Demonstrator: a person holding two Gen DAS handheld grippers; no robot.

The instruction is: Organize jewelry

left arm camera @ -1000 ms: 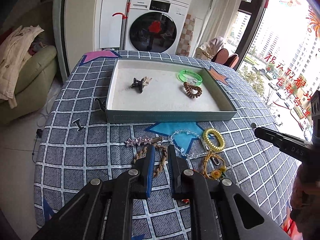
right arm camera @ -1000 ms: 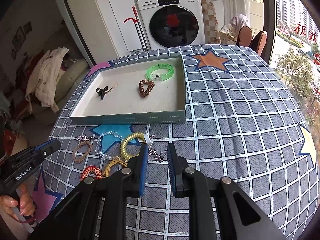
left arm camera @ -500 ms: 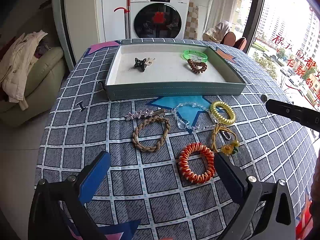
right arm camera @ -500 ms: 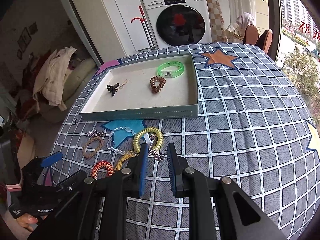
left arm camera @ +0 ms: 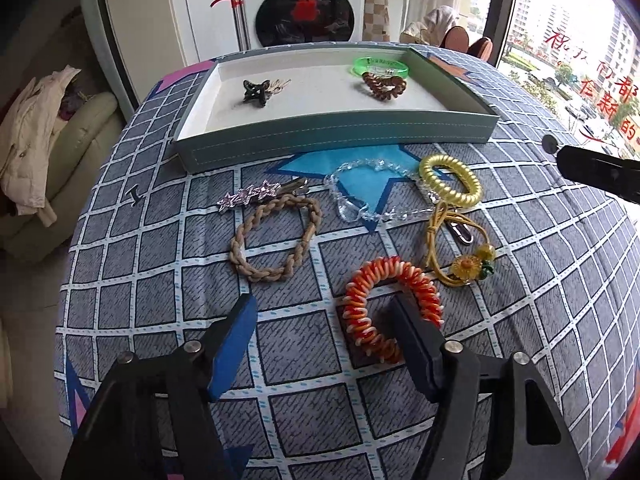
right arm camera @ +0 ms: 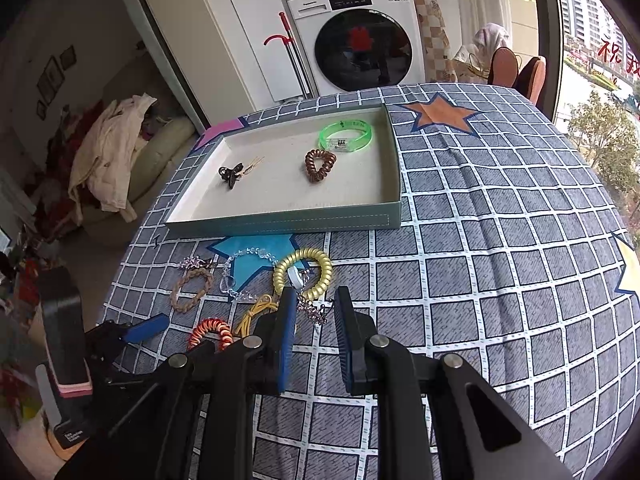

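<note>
On a checked tablecloth (left arm camera: 132, 276), the left gripper (left arm camera: 320, 318) closes around an orange coil bracelet (left arm camera: 390, 306), not yet pinched; the right gripper (right arm camera: 316, 312) hovers narrow, empty.

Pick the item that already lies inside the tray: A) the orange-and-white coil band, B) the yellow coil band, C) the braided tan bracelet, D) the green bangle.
D: the green bangle lies inside the tray, next to a brown coil band, while the other three lie on the checked cloth in front of it.
</note>
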